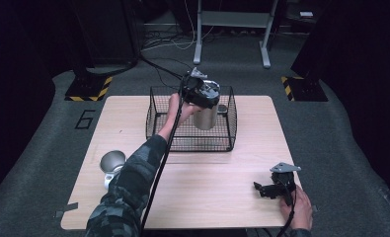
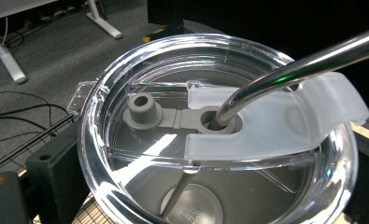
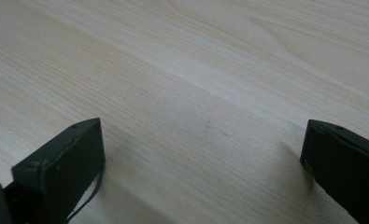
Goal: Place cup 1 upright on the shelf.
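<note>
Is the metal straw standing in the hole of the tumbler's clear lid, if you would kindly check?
Yes, in the left gripper view the metal straw passes down through the round hole in the clear lid.

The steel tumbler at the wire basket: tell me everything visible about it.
The tumbler is a brushed-metal cup, upright, over the black wire basket. The left gripper grips it at the top, a jaw on each side of the rim. Its clear plastic lid has a small tab, a grey stopper, and a frosted sliding piece. A shiny metal straw passes through the lid's hole down to the bottom. Whether it touches the basket floor is unclear.
</note>
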Available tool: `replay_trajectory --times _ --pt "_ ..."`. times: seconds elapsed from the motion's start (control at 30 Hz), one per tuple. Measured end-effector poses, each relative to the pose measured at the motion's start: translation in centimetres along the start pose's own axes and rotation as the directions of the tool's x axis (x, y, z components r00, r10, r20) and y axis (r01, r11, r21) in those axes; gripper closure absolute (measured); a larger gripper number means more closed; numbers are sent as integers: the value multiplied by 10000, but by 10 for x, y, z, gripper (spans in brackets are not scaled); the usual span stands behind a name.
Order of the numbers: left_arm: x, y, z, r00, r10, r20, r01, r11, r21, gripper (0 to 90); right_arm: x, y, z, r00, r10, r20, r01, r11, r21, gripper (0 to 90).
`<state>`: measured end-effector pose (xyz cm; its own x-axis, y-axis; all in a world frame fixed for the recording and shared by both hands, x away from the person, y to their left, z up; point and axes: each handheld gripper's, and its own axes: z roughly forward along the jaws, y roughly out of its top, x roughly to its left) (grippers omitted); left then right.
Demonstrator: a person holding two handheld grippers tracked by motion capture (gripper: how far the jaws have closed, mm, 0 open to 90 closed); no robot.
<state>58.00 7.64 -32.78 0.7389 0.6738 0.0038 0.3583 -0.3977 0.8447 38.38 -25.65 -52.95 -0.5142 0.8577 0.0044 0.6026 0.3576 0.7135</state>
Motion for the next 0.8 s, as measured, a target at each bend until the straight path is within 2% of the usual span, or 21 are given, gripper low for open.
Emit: replay_trajectory --times 0.5,0.57,0.8 --pt "1 -6 29 9994 -340 90 337 9989 315 38 0 0 0 10000 12 46 -12 10000 -51 0" --pt "2 -7 33 9987 -495 135 489 9980 394 38 0 0 0 10000 9 46 -9 10000 -49 0" --pt "2 -10 46 9984 -567 80 562 9969 544 38 0 0 0 10000 2 0 -2 10000 -5 0"
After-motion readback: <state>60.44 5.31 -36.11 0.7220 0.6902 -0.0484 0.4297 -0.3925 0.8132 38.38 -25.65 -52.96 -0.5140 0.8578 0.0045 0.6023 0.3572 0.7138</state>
